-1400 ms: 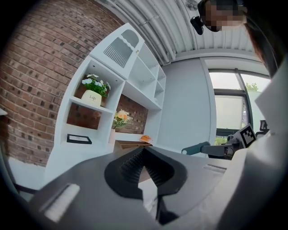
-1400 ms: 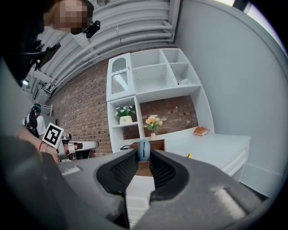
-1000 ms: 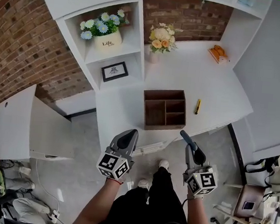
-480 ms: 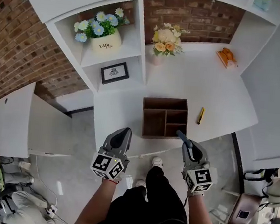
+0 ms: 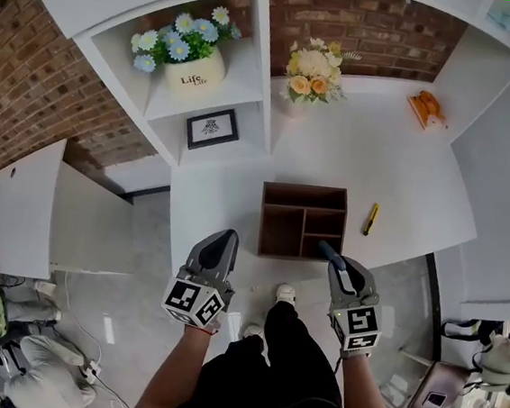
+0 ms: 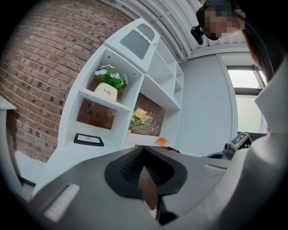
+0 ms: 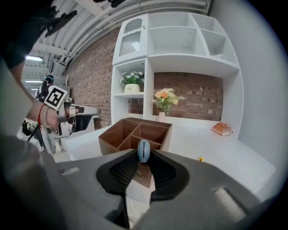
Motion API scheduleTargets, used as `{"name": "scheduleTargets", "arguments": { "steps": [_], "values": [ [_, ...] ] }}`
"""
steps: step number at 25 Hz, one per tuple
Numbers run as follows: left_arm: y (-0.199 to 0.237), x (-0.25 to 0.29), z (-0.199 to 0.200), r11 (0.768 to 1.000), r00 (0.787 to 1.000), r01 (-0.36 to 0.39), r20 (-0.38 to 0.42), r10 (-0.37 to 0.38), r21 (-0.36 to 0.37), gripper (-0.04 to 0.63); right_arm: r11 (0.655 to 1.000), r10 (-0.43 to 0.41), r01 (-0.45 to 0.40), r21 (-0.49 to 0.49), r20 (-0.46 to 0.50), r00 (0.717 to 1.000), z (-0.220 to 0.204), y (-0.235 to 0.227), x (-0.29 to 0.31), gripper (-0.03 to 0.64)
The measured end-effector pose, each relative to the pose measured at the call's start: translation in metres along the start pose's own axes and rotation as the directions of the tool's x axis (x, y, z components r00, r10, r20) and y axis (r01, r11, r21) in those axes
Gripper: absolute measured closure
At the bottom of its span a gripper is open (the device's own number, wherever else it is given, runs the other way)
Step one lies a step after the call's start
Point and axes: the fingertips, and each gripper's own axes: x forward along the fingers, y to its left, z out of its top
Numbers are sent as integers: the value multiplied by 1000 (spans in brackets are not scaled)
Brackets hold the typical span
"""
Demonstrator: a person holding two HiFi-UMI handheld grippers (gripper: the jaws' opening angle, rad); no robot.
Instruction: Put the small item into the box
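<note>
The brown wooden box (image 5: pixel 303 222) with open compartments stands near the front edge of the white desk (image 5: pixel 395 168). In the right gripper view the box (image 7: pixel 135 134) lies just ahead of the jaws. My right gripper (image 5: pixel 325 249) hovers at the box's front edge, shut on a small blue item (image 7: pixel 143 149) pinched upright at the tips of the right gripper (image 7: pixel 143 157). My left gripper (image 5: pixel 227 237) hangs left of the box, off the desk's front edge. In its own view the left gripper (image 6: pixel 143 152) has its jaws together with nothing held.
A yellow pen-like item (image 5: pixel 371 219) lies right of the box. At the back stand a flower vase (image 5: pixel 312 76), an orange object (image 5: pixel 425 108), and shelves with a flower pot (image 5: pixel 190 67) and a framed picture (image 5: pixel 212 129). A low white table (image 5: pixel 19 210) stands at the left.
Both grippers have come closer to the desk. The right gripper's tip with the blue item now reaches the box's front edge. The jaws look the same.
</note>
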Motion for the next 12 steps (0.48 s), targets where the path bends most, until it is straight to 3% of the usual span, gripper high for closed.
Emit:
{"name": "scheduleTargets", "arguments": {
  "steps": [12],
  "values": [
    [6, 12, 5, 1000, 1000, -25, 16, 26, -9, 594, 995, 57, -66, -70, -119, 991, -7, 8, 25, 537]
  ]
}}
